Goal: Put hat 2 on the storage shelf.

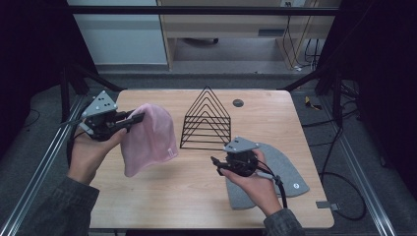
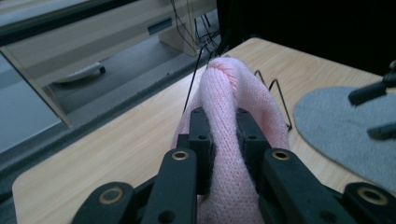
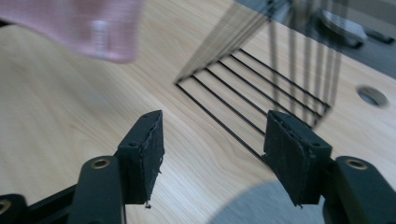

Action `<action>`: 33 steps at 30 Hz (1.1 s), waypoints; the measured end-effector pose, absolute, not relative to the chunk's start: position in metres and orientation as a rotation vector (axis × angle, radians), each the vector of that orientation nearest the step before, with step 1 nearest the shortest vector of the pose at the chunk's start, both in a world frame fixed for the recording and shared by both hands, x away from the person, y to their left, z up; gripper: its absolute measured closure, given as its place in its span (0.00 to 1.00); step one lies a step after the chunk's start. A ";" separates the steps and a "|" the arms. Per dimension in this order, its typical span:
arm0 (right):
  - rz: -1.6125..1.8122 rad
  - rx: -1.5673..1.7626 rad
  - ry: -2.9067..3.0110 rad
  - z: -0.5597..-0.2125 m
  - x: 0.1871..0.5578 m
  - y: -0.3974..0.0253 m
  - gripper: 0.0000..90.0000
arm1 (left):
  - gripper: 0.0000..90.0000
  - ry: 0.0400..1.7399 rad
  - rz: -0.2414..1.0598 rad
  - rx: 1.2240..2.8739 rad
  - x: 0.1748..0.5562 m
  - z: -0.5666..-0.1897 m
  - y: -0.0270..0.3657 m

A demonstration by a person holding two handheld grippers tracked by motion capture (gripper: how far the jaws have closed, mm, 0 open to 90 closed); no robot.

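- Nearest the person, the right claw (image 1: 215,164) hovers over the table (image 1: 162,201) with its jaws spread wide and nothing between them; its own view shows bare wood in the gap.
- Just under and behind that hand lies a flat grey felt piece (image 1: 285,169), resting on the table's right side; a corner of it shows at the bottom of the right gripper view.
- To the left, the left claw (image 1: 139,118) is clamped on a pink knit hat (image 1: 150,140), pinching a fold near its top so the hat hangs above the table's left half, lifted off the wood.
- The left gripper view shows the knit bunched between the two black pads (image 2: 201,135), a detail too small to make out from the high view.
- Between the two claws and a little farther back stands a black wire rack (image 1: 206,120) of nested triangular frames, just beside the hanging hat and apart from it.
- Beyond the rack, a round cable hole (image 1: 238,103) sits near the table's far edge.
- The rack stands between the hat and the felt piece.
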State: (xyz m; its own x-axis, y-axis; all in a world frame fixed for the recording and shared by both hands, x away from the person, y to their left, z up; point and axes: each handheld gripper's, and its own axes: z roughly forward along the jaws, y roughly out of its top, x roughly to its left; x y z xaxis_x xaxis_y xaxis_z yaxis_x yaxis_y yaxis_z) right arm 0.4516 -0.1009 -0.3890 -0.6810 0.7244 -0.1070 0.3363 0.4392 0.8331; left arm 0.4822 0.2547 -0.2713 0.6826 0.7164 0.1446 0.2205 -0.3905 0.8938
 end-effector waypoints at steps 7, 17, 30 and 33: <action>1.205 0.801 2.298 -0.372 0.457 -0.069 0.47 | 0.88 0.667 0.654 1.929 0.480 -0.246 0.241; 1.364 0.793 2.342 -0.364 0.475 -0.038 0.33 | 0.88 0.606 0.562 1.892 0.476 -0.230 0.217; 1.365 0.760 2.331 -0.350 0.482 -0.050 0.83 | 0.88 0.624 0.569 1.891 0.492 -0.224 0.215; 1.350 0.744 2.340 -0.341 0.487 -0.057 0.84 | 0.87 0.623 0.559 1.884 0.498 -0.223 0.215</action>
State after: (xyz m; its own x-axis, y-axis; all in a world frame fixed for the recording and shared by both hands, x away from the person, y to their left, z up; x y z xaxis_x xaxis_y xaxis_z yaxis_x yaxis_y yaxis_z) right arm 0.4866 -0.0568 -0.3408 -0.8059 0.5913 -0.0291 0.2707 0.4119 0.8701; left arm 0.4985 0.2151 -0.2234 0.7576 0.6453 0.0983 0.1668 -0.3370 0.9266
